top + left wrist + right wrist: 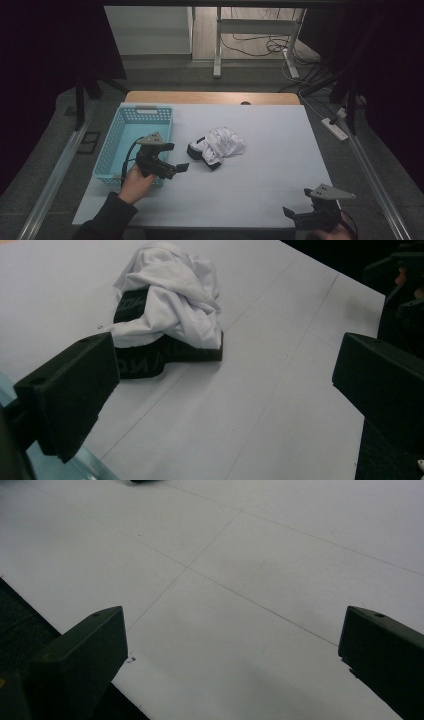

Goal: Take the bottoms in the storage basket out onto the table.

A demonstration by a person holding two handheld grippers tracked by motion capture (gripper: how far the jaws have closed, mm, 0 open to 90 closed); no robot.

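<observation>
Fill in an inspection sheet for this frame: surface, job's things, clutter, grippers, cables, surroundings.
Surface: white table top with faint grid lines, wooden strip at the far edge.
Job's things: crumpled white garment with a black band, lying mid-table; light blue basket at the left, apparently empty.
Clutter: nothing seen.
Grippers: left gripper open, beside the basket, aimed at the garment; right gripper open, at the near right edge, holding nothing.
Cables: black cable trailing from the left gripper; loose floor cables beyond the table.
Surroundings: dark curtains, power strip on the floor at the right.
</observation>
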